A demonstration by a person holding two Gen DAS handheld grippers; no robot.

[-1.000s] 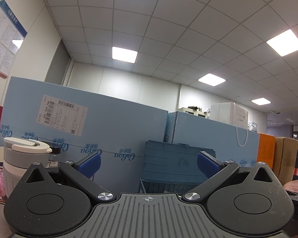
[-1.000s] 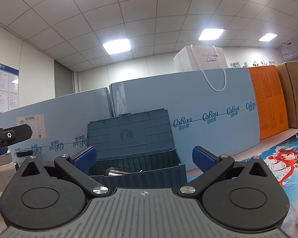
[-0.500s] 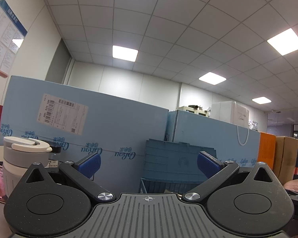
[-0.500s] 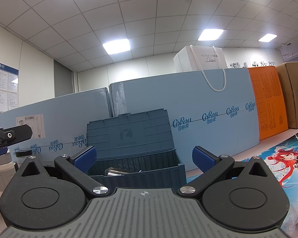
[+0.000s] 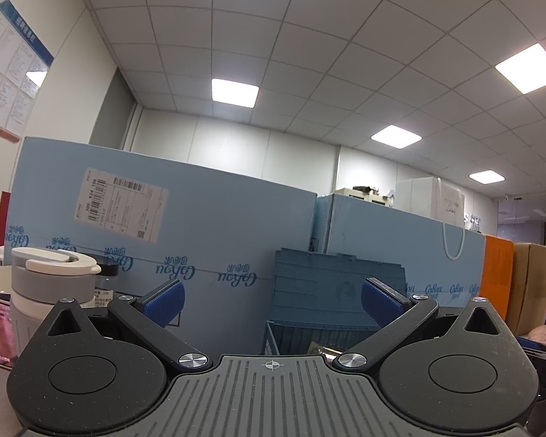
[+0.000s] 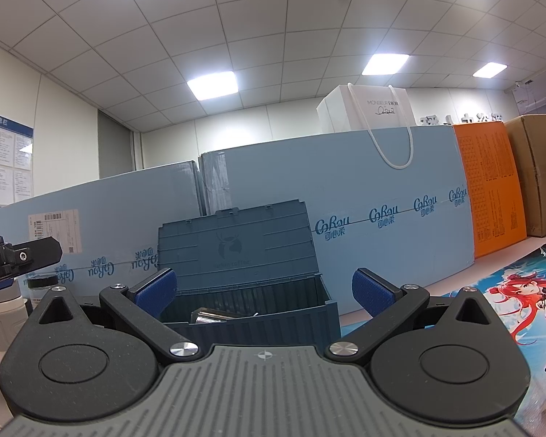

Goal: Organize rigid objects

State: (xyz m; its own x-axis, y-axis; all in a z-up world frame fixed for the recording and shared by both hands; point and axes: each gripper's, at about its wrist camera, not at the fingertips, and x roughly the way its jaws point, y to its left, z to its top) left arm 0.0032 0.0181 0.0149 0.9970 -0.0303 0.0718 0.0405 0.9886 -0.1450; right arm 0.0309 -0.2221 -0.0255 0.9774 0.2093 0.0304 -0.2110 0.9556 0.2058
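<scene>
A dark blue plastic storage box (image 6: 251, 313) stands in front of my right gripper (image 6: 262, 289), its lid (image 6: 236, 244) raised; a metallic object (image 6: 209, 316) lies inside. The right gripper is open with nothing between its blue pads. In the left wrist view the same box (image 5: 309, 331) stands ahead to the right, and my left gripper (image 5: 271, 296) is open and holds nothing. A grey-and-white lidded cup (image 5: 49, 284) stands left of the left gripper. Part of the left gripper (image 6: 18, 258) shows at the right view's left edge.
Tall light blue cartons (image 5: 163, 240) wall off the back, with a white paper bag (image 6: 367, 113) on top. An orange box (image 6: 491, 193) and a brown carton (image 6: 542, 178) stand at the right. A printed cartoon mat (image 6: 520, 302) covers the table right. A small jar (image 6: 42, 286) stands left.
</scene>
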